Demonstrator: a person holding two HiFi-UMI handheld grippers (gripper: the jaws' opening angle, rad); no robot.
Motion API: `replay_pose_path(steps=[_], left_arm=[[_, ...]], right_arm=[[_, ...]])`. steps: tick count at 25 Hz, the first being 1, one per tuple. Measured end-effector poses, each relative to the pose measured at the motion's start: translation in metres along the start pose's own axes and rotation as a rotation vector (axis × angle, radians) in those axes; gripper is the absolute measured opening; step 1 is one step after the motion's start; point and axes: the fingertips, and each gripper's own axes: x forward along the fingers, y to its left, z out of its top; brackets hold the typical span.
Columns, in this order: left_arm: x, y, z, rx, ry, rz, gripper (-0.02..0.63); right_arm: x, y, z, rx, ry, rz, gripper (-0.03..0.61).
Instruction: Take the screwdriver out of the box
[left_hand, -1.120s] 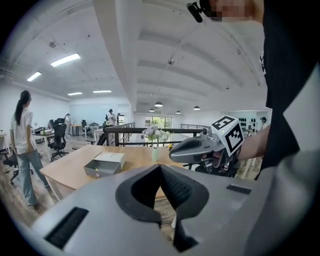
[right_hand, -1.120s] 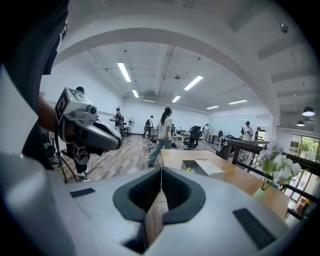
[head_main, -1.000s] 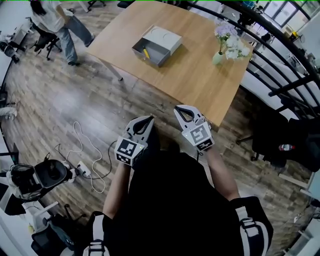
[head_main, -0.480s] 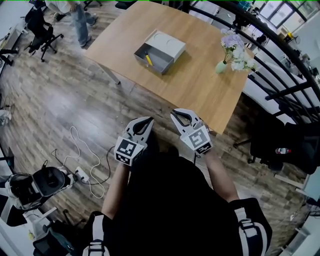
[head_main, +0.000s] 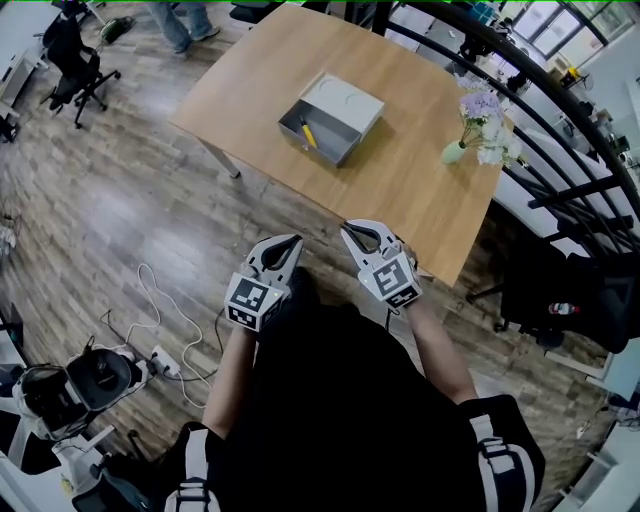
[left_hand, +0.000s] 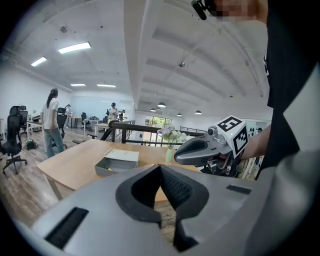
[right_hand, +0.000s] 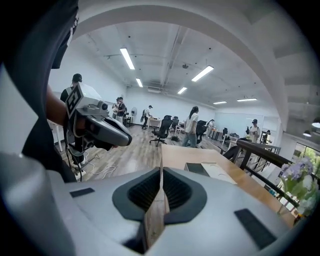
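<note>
I am standing on a plank floor (head_main: 120, 220) in an open office, facing a wooden counter (head_main: 400, 190). The yellow screwdriver (head_main: 308, 133) is lying flat in the open grey box (head_main: 345, 100), long axis slanting toward me, its tip too small to tell. My left gripper (head_main: 288, 245) and right gripper (head_main: 354, 233) are hanging short of the counter, both pressed together, empty.

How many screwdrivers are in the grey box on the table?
1: a yellow-handled screwdriver lies in the open half of the box; the covered half could hide more.
</note>
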Motion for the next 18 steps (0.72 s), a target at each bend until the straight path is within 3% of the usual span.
replay_pose_path(steps=[18], left_arm=[[-0.003, 0.096, 0.003, 0.040, -0.005, -0.060, 0.021]], right_arm=[[0.076, -0.016, 0.002, 0.044, 0.073, -0.085, 0.028]])
